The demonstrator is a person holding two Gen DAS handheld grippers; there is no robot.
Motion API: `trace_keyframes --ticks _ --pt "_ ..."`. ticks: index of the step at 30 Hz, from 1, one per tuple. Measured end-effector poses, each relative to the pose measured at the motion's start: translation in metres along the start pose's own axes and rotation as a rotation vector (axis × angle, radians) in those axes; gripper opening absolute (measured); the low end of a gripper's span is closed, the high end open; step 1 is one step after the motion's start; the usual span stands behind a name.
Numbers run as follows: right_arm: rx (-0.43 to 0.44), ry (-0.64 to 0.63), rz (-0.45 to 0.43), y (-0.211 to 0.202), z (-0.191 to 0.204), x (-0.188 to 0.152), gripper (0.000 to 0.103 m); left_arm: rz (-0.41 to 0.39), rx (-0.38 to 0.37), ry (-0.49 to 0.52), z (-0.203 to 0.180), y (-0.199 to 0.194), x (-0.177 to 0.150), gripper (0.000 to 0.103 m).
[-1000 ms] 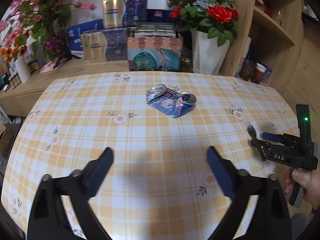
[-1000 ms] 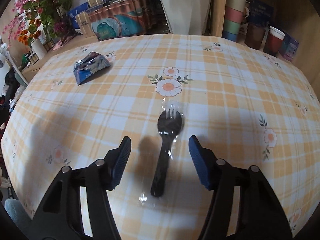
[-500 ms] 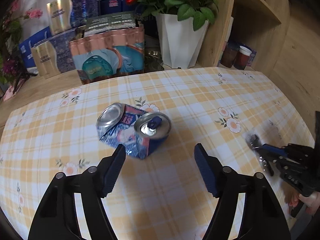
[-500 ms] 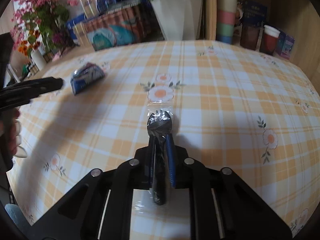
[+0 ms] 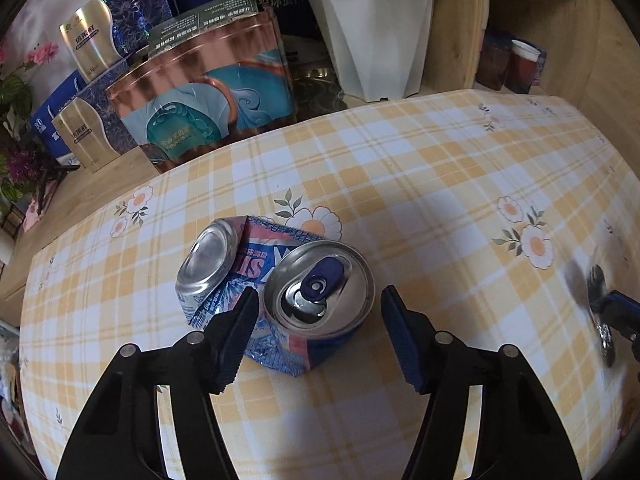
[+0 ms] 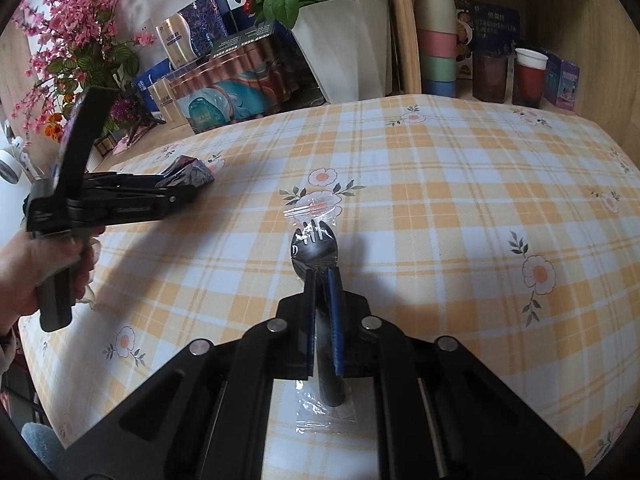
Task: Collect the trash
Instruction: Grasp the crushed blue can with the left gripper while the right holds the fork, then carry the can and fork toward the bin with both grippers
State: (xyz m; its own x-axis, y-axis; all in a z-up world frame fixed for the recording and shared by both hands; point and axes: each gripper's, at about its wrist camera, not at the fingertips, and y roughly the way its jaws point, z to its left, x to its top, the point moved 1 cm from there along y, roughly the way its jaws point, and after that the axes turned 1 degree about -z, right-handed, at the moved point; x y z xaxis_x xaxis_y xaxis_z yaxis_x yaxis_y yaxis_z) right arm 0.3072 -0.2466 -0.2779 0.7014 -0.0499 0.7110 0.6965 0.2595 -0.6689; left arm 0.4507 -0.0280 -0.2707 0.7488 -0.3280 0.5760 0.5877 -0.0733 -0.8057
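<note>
A crushed blue drink can [image 5: 320, 292] lies on the yellow checked tablecloth [image 5: 440, 184]. My left gripper [image 5: 316, 316] straddles the can's upturned end and its jaws are closing. The left pad sits against the can's side; the right pad stands slightly off the rim. From the right wrist view the left gripper [image 6: 176, 194] reaches over the can [image 6: 196, 168], held by a hand [image 6: 24, 264]. My right gripper [image 6: 322, 280] is shut on the handle of a black plastic fork [image 6: 314, 244] in a clear wrapper. The fork [image 5: 596, 280] also shows blurred at the left view's right edge.
Behind the table stand a white flower pot [image 5: 368, 40], shiny gift boxes [image 5: 208, 92] and a wooden shelf with cups [image 6: 528, 76]. Pink flowers [image 6: 60, 48] stand at the back left. Bare tablecloth spreads to the right of the fork [image 6: 480, 208].
My left gripper moved forward and down over the can, and its jaws narrowed around it. My right gripper closed on the fork, which lay between open fingers a second ago.
</note>
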Motion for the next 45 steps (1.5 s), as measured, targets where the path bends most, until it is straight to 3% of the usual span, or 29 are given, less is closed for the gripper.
trace_keyframes --ticks 2,8,20,30,45 --pt "0.007 -0.001 0.002 0.001 0.001 0.0 0.01 -0.002 0.032 0.006 -0.001 0.003 0.001 0.052" --pt "0.02 0.025 0.008 0.002 -0.004 -0.001 0.01 -0.057 -0.012 -0.002 -0.008 -0.017 -0.011 0.051" --pt "-0.023 -0.083 -0.033 -0.022 0.017 -0.007 0.009 -0.17 -0.122 -0.138 -0.001 -0.125 -0.06 0.051" --pt "0.035 -0.064 -0.11 -0.102 0.049 -0.017 0.008 -0.288 -0.16 -0.205 -0.008 -0.236 -0.106 0.051" --pt "0.085 -0.096 -0.186 -0.22 0.096 -0.055 0.008 -0.359 -0.213 -0.274 -0.032 -0.355 -0.187 0.052"
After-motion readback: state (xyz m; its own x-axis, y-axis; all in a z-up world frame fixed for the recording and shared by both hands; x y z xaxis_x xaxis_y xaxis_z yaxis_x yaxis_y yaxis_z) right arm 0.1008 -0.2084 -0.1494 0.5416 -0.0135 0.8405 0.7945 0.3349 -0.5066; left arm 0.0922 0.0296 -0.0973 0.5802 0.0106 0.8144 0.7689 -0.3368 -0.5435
